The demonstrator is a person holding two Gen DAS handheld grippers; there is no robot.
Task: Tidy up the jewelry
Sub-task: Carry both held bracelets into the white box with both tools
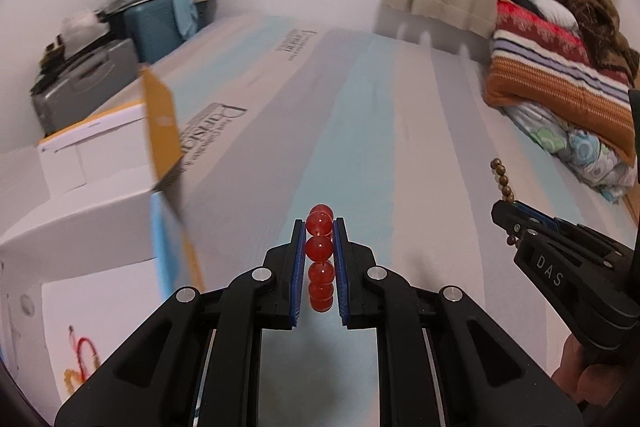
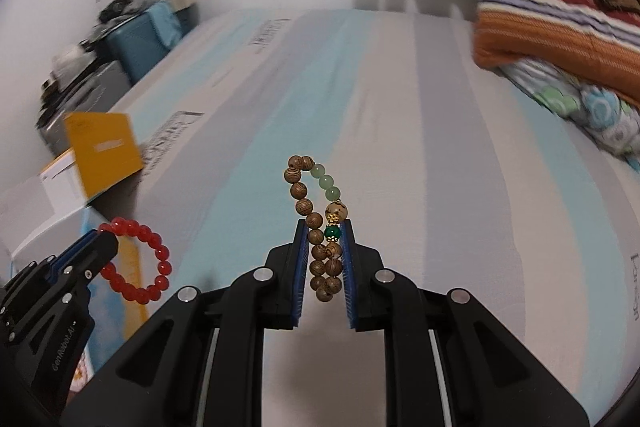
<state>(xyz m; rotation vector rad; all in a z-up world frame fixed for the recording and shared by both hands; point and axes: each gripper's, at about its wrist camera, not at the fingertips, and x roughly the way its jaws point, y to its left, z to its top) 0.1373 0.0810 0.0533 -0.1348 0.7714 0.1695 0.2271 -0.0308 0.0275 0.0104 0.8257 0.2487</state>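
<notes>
Red bracelet in left claw above bare striped bed.

Red bracelet: glossy, translucent glass-like beads. Brown bracelet: matt grained wood beads, smooth pale-green stones. Beneath both, bedsheet: matt woven cloth. Gripper bodies: matt black plastic.

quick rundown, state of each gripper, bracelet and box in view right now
left gripper: shut on the red bead bracelet
red bead bracelet: held off the bed, loop hanging beside the fingers
right gripper: shut on the wooden bead bracelet
wooden bead bracelet: held off the bed, loop sticking out past the fingertips
yellow-lidded box: open, lid flipped up
</notes>
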